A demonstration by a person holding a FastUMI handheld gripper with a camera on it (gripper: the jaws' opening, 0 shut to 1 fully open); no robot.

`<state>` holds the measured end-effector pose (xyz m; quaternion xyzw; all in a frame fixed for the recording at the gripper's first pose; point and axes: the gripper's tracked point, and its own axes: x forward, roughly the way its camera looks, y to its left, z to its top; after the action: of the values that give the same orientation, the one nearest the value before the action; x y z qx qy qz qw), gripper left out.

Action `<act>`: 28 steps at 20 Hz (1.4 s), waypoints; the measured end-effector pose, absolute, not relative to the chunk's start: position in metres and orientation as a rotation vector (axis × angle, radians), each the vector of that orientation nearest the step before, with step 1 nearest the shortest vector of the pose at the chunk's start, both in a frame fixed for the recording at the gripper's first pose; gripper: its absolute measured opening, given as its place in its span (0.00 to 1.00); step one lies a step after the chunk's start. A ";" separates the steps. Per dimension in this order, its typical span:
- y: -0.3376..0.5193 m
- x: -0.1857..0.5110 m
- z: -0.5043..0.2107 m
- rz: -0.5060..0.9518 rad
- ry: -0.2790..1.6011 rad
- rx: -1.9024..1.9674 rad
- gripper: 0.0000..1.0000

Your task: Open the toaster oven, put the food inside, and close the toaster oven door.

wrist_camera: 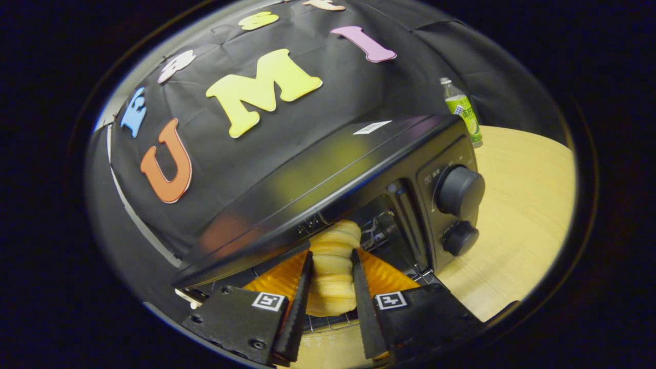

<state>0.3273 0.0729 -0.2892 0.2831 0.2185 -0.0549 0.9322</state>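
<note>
Now the bread [332, 277] is gripped by the tongs [331, 259] at the open oven [359, 169]; if released early, it could be dropped short of the rack.

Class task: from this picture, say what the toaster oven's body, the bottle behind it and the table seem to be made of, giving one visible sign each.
Toaster oven: likely black painted metal, glossy, mirroring colours. Bottle: probably clear plastic with a green label. Table: pale wood or laminate, faint grain. The gripper is shut on the ridged bread roll.
</note>
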 end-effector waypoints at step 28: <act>0.099 0.108 -0.313 0.123 0.655 0.164 1.00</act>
<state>0.1080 0.0988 -0.3127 0.0806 0.3211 0.0601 0.9417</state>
